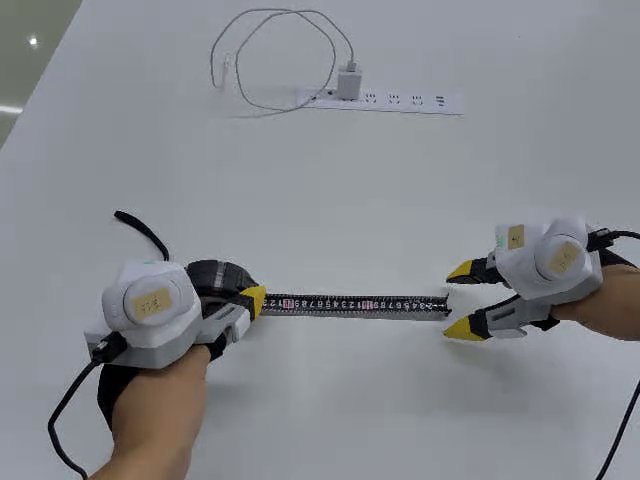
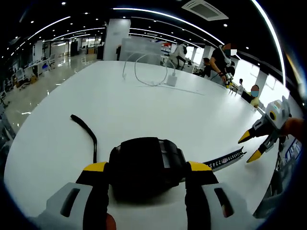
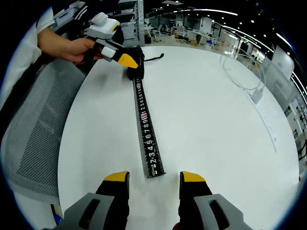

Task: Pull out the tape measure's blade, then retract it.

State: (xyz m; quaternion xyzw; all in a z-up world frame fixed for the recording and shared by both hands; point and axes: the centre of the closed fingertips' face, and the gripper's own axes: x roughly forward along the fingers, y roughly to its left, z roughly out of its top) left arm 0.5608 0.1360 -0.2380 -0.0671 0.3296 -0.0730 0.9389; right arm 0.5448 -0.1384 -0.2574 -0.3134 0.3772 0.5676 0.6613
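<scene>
The blade [image 1: 355, 305] is seen drawn out, its case [image 1: 215, 278] clamped by the left gripper [image 2: 147, 167], the right gripper [image 1: 457, 300] held open just off its tip; retraction is judged due next.

My white workbench [image 1: 330, 170] spreads wide in front of me. Far across it lies a white power strip [image 1: 400, 100] with a charger [image 1: 349, 82] plugged in at its left end and a white cable [image 1: 270, 50] looped behind. Far left, the glossy floor [image 1: 25, 60] mirrors the lamps. Long light strips [image 2: 158, 19] cross the dark ceiling beside a vent [image 2: 207, 8]. A white pillar [image 2: 116, 32] stands far off, people [image 2: 218, 60] work far right, and a grey mesh chair [image 3: 33, 124] sits near me.
</scene>
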